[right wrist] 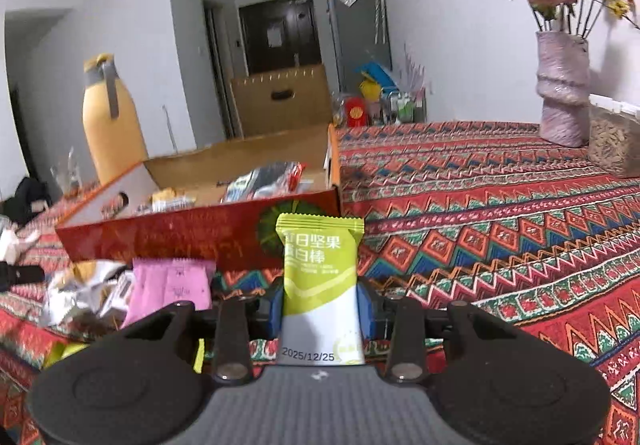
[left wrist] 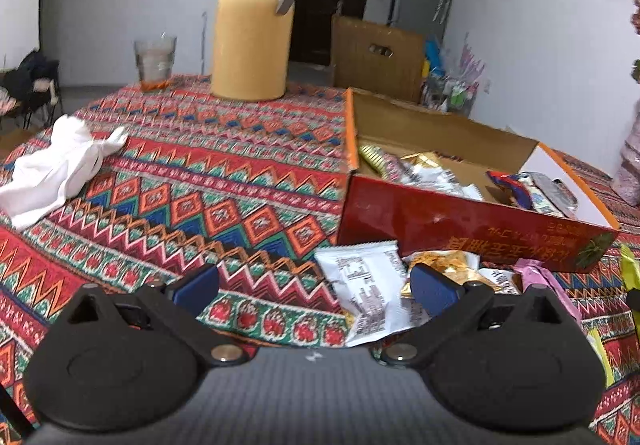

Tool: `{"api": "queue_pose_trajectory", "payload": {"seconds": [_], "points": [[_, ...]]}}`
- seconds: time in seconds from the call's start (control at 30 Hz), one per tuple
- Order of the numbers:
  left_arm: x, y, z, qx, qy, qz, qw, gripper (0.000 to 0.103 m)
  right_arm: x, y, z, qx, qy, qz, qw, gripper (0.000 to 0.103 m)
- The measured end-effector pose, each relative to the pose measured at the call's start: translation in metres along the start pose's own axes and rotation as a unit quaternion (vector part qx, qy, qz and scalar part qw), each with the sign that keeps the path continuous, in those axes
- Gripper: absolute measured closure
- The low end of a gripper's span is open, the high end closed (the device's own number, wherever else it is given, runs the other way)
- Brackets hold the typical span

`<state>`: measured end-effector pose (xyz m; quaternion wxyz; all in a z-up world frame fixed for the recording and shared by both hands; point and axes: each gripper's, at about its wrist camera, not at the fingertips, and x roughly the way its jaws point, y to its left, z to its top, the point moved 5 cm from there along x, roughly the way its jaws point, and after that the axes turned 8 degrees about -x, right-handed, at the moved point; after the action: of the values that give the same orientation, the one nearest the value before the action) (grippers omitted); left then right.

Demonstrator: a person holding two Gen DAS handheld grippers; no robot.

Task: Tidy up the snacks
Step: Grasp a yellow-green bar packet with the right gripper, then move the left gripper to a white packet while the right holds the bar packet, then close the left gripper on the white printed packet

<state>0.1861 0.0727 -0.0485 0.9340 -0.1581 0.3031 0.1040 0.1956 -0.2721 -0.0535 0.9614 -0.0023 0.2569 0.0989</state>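
- Snack packet, green/white (right wrist: 320, 277): clamped upright between the blue pads (right wrist: 366, 309) of the right gripper (right wrist: 321, 311); printed top edge raised above the fingers, date print at the lower end.
- Right gripper: fingers drawn in on both sides of the packet, pads pressed on it. Packet is seen in front of the red box wall, above the patterned tablecloth (right wrist: 500, 229).
- Left gripper (left wrist: 316, 287): fingers wide apart, nothing between the pads; held over the tablecloth, just left of the loose pile.
- Red cardboard box (left wrist: 460, 225): open top, on the table; several wrapped snacks (left wrist: 424, 173) lie inside on its brown floor.
- Loose pile, table, in front of box: white printed packet (left wrist: 368, 293), orange/gold packet (left wrist: 448, 261), pink packet (right wrist: 176, 285). The white packet lies partly behind the right-hand pad of the left gripper.
- Yellow thermos jug (left wrist: 252, 33) w/ grey handle: upright, far side of table, left of box.
- Drinking glass (left wrist: 154, 59): left of the jug.
- White cloth (left wrist: 56, 169): crumpled, near the left table edge.
- Vase w/ dried flowers (right wrist: 562, 89): far right of table, well apart from box.
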Motion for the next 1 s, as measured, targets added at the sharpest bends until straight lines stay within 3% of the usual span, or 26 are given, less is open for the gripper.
{"api": "queue_pose_trajectory", "payload": {"seconds": [0.17, 0.57, 0.63, 0.7, 0.83, 0.9, 1.0], "points": [[0.011, -0.004, 0.003, 0.016, 0.030, 0.042, 0.9985, 0.000, 0.001, -0.007, -0.004, 0.019, -0.005, 0.004, 1.000, 0.068], [0.037, -0.034, -0.002, 0.029, 0.060, 0.063, 0.9957, 0.001, -0.001, -0.010, -0.008, 0.035, -0.017, 0.027, 0.999, 0.067], [0.041, -0.035, -0.004, 0.028, 0.061, 0.063, 0.9958, 0.008, -0.002, -0.009, -0.008, 0.035, -0.018, 0.029, 0.999, 0.067], [0.043, -0.033, -0.006, 0.024, 0.065, 0.060, 0.9958, 0.024, -0.001, -0.008, -0.008, 0.034, -0.018, 0.031, 0.999, 0.067], [0.042, -0.029, -0.007, 0.018, 0.053, 0.051, 0.9971, 0.037, -0.001, -0.007, -0.009, 0.032, -0.016, 0.033, 0.999, 0.067], [0.040, -0.029, -0.007, 0.017, 0.049, 0.045, 0.9977, 0.054, 0.000, -0.007, -0.009, 0.031, -0.016, 0.033, 0.999, 0.067], [0.038, -0.027, -0.007, 0.019, 0.043, 0.040, 0.9981, 0.061, 0.001, -0.006, -0.010, 0.030, -0.014, 0.032, 0.999, 0.067]]}}
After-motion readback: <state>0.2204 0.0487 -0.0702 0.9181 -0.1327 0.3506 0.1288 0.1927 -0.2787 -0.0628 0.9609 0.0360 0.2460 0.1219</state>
